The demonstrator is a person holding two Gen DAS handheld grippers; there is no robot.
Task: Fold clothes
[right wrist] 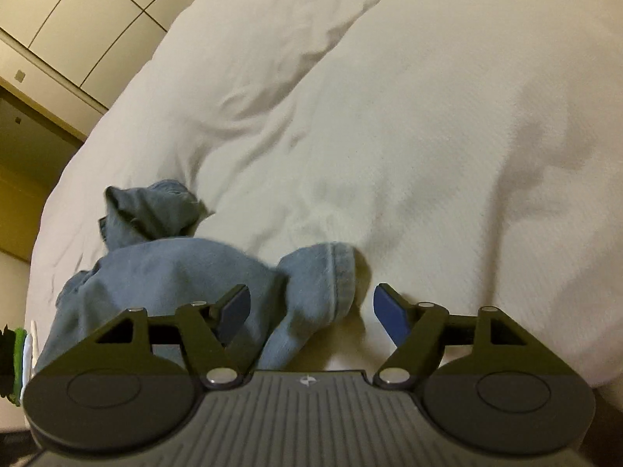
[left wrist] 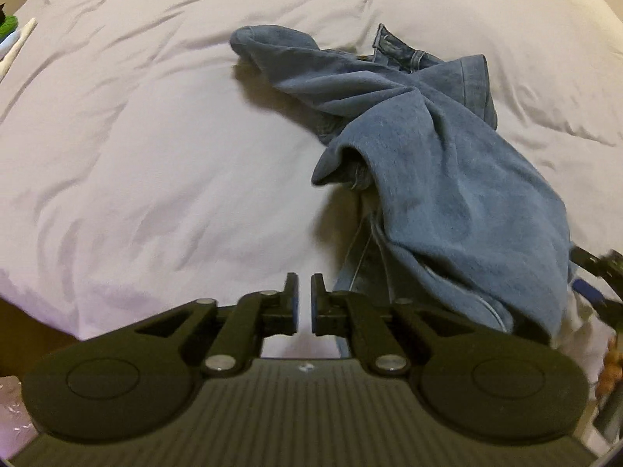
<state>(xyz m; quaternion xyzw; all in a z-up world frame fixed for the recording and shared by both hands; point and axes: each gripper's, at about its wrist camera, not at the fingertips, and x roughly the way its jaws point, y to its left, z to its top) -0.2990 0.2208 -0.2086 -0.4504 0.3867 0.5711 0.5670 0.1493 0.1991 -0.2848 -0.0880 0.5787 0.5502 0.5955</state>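
A pair of blue jeans [left wrist: 424,144] lies crumpled on a pale bed sheet [left wrist: 155,155], running from the middle toward the near right. My left gripper [left wrist: 305,303] hovers at the near edge just left of the jeans, shut with only a thin slit between its pads and nothing held. In the right wrist view, my right gripper [right wrist: 311,311] is open, and a hemmed leg end of the jeans [right wrist: 331,284] lies between its blue-padded fingers [right wrist: 391,313] without being pinched. Part of the right gripper [left wrist: 597,272] shows at the jeans' right edge.
The wrinkled sheet [right wrist: 389,116] spreads wide to the left and far side of the jeans. Green and white items [left wrist: 11,35] sit off the bed's far left corner. Cabinet doors [right wrist: 78,11] stand beyond the bed.
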